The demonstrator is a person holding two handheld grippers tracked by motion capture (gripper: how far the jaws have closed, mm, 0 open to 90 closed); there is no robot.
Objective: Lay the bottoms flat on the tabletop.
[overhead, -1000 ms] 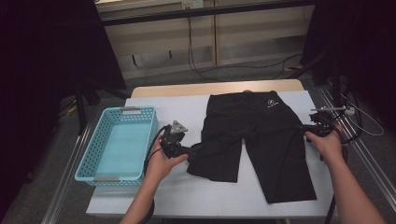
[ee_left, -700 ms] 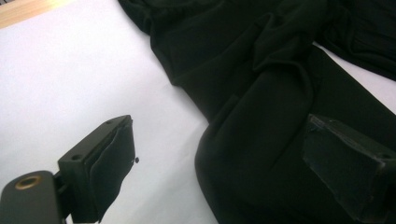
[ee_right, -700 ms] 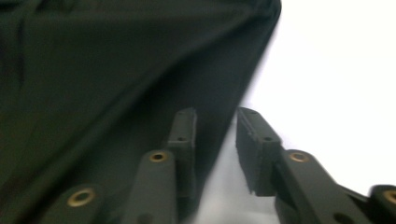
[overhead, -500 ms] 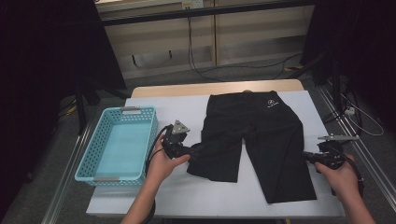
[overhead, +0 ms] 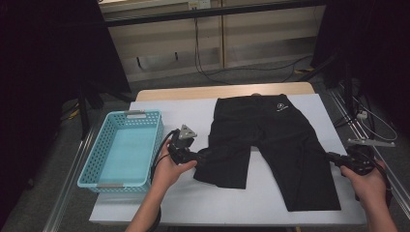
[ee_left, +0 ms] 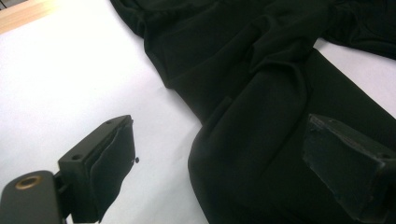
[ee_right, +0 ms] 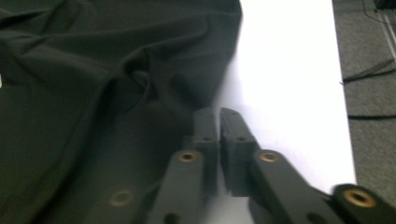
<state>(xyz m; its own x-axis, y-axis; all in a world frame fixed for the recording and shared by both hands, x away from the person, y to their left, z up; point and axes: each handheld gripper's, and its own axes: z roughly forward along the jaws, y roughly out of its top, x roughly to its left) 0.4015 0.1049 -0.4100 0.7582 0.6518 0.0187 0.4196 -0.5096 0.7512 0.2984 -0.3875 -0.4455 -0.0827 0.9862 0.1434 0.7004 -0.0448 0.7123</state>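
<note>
Black shorts (overhead: 270, 140) lie flat on the white table (overhead: 193, 116), waistband at the far side. My left gripper (overhead: 205, 155) points right at the near-left leg. Its jaws stand wide open (ee_left: 217, 123) astride the edge of that leg (ee_left: 261, 93) and do not press the cloth. My right gripper (overhead: 330, 156) is at the outer edge of the right leg. In the right gripper view its jaws (ee_right: 218, 112) have just been opening a crack from fully shut. A thin slit shows between them, no cloth is seen in it, and the shorts (ee_right: 93, 93) lie just to their left.
A light blue plastic basket (overhead: 157, 145) stands at the table's left with nothing in it. Cables trail on the floor past the right edge of the table. White table shows in front of the shorts and between basket and shorts.
My right hand has come toward the person along the outer edge of the right leg, from beside the hip to beside the lower leg. The left hand has kept still.
</note>
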